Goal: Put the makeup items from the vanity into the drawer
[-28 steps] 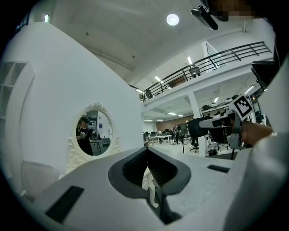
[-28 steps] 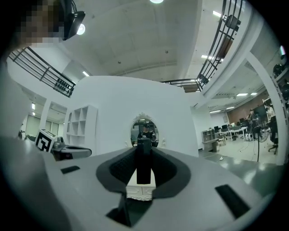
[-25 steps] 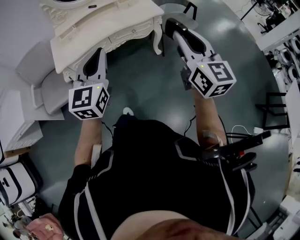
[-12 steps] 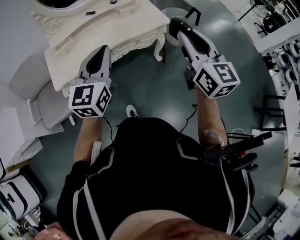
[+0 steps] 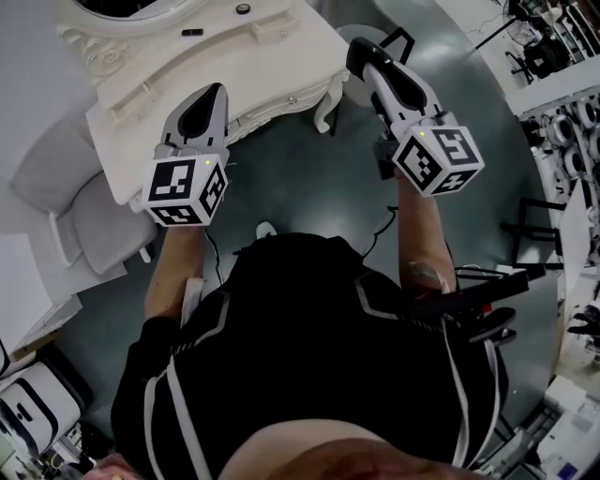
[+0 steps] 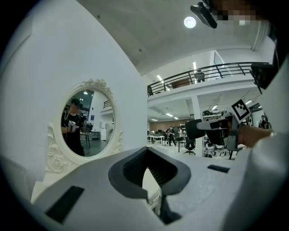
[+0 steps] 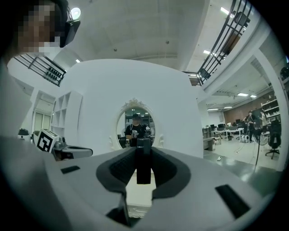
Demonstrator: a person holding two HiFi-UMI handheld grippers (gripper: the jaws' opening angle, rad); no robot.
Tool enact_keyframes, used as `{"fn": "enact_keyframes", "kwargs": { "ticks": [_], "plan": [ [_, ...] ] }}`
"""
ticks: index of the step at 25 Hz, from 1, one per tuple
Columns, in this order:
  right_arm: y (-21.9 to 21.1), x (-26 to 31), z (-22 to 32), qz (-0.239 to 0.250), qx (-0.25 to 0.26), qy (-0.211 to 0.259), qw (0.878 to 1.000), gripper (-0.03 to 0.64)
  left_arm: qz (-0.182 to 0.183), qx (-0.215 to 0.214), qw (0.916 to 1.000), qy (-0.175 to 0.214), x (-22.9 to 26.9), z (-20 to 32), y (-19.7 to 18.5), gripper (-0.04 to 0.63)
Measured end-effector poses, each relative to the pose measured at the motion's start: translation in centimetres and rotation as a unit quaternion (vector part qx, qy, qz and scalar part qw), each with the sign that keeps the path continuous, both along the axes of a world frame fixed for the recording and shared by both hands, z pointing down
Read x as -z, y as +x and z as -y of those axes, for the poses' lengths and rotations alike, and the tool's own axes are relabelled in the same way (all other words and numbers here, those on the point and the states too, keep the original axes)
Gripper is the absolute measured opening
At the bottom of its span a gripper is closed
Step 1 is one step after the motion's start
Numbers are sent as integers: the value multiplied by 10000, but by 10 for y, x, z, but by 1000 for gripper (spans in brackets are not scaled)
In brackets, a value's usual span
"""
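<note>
The white vanity point(image 5: 272, 66) with its oval mirror point(image 6: 88, 124) stands ahead at the top of the head view. A thin black stick point(image 5: 192, 32) and a small round item point(image 5: 243, 8) lie on its top. The front drawer point(image 5: 281, 101) looks closed. My left gripper point(image 5: 214, 91) points level over the vanity's front edge, open point(image 6: 149, 168), with nothing between its pads. My right gripper point(image 5: 361, 49) is level off the vanity's right corner. It is shut point(image 7: 143, 168) on a slim black makeup tube point(image 7: 143, 158) that stands upright between the pads.
A grey padded chair point(image 5: 84, 192) sits left of the vanity. A round stool point(image 5: 370, 30) stands by the vanity's right leg. White shelving point(image 7: 63, 115) is at the far left, a cable point(image 5: 375, 239) runs over the grey floor, and office desks point(image 6: 194, 142) fill the room behind.
The person has stepped closer to the vanity with both grippers held level. More of the tabletop shows, and the left gripper's tip has come over the vanity's front edge.
</note>
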State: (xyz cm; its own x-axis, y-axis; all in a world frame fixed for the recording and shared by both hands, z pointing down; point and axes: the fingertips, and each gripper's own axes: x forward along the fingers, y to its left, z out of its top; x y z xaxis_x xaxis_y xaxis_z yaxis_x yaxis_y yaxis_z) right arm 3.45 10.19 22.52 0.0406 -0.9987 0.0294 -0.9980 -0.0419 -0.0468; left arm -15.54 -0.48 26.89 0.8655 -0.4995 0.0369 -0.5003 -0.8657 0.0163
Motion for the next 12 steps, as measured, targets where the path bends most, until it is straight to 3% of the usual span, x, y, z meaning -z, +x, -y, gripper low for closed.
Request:
{"fn": "enact_keyframes", "kwargs": {
  "ticks": [3, 12],
  "plan": [
    [-1, -2, 23, -5, -22, -31, 10000, 97, 66, 11, 9999, 126, -3, 22, 1, 3],
    [29, -9, 81, 42, 121, -49, 9999, 97, 190, -12, 9997, -133, -18, 70, 30, 3]
  ]
}}
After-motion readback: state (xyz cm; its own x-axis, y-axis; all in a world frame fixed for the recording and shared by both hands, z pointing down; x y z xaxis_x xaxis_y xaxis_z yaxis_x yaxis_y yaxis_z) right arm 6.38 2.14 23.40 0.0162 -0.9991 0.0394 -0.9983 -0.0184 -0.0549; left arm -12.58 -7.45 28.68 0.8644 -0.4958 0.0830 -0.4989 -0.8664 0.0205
